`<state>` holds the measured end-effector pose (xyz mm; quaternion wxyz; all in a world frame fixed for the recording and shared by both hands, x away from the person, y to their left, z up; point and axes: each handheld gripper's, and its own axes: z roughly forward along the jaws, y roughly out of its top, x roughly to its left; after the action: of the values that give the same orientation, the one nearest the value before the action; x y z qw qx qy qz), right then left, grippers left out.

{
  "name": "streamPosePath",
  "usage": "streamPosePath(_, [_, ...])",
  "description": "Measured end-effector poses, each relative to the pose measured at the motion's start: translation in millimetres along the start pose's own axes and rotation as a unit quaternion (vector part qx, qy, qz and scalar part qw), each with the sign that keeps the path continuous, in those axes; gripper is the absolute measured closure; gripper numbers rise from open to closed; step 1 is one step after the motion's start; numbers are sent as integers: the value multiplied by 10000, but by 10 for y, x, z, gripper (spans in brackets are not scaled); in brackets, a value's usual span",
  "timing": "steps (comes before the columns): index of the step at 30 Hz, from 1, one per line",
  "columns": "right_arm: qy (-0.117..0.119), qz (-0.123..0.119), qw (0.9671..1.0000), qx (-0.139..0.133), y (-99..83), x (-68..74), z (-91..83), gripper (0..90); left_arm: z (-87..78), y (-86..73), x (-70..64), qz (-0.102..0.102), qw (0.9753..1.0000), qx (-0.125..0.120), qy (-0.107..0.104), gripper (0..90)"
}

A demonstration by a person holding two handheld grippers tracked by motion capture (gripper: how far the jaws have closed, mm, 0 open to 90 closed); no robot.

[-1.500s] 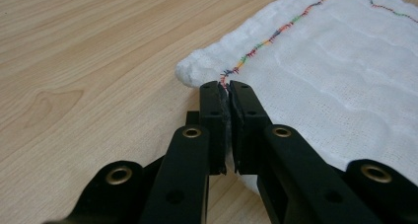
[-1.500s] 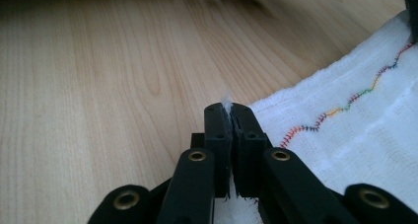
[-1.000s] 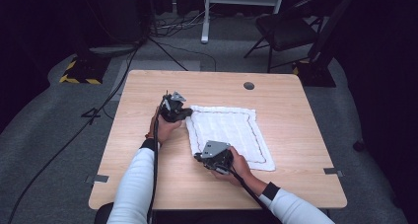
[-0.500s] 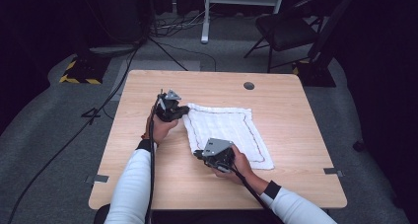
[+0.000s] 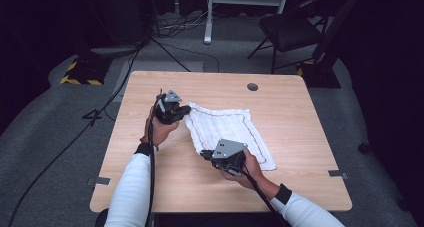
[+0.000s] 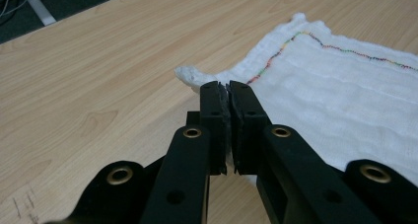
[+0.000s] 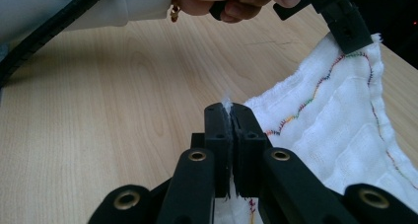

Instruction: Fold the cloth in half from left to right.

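A person sits at a wooden bench (image 5: pixel 150 187) with a white cloth (image 5: pixel 235 132) spread near its middle, edged with a thin line of coloured stitching. At the left, the left gripper (image 6: pixel 227 93) has its fingers closed tight on the cloth's far left corner, a small twist of fabric poking out past the tips. Further right, the right gripper (image 7: pixel 229 113) has its fingers pinched shut on the near left corner (a tuft of white shows between them). The cloth lies mostly flat and unfolded, so the work looks to be at its start: both corners are gripped, and any fold or lift of the cloth is not yet made. There are no containers on the bench.
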<state>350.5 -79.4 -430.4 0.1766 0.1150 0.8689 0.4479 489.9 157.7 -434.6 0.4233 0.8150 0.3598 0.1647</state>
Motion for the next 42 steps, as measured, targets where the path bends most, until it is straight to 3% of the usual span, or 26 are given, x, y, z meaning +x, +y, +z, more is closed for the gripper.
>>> streamPosePath(2, [-33, 36, 10000, -12, -13, -28, -32, 870, 44, 21, -14, -68, 10000, -24, -1, 855])
streamPosePath(8, [-191, 237, 9995, -11, -94, -145, -169, 870, 197, 145, -100, 96, 9999, -10, 35, 854])
streamPosePath(14, [-371, 498, 9981, 19, -220, -241, -375, 870, 421, 285, -281, 226, 9997, 29, -25, 855])
streamPosePath(21, [-596, 659, 9958, 220, -435, -308, -562, 870, 714, 505, -515, 596, 9980, 219, -17, 855])
streamPosePath(29, [-780, 872, 9926, 327, -647, -412, -756, 869, 1069, 663, -766, 752, 9961, 377, -246, 854])
streamPosePath(36, [-933, 1046, 9893, 408, -803, -509, -938, 869, 1310, 740, -942, 832, 9949, 481, -306, 852])
streamPosePath(42, [-1099, 1181, 9857, 495, -928, -592, -1063, 868, 1461, 793, -1022, 786, 9953, 449, -334, 848])
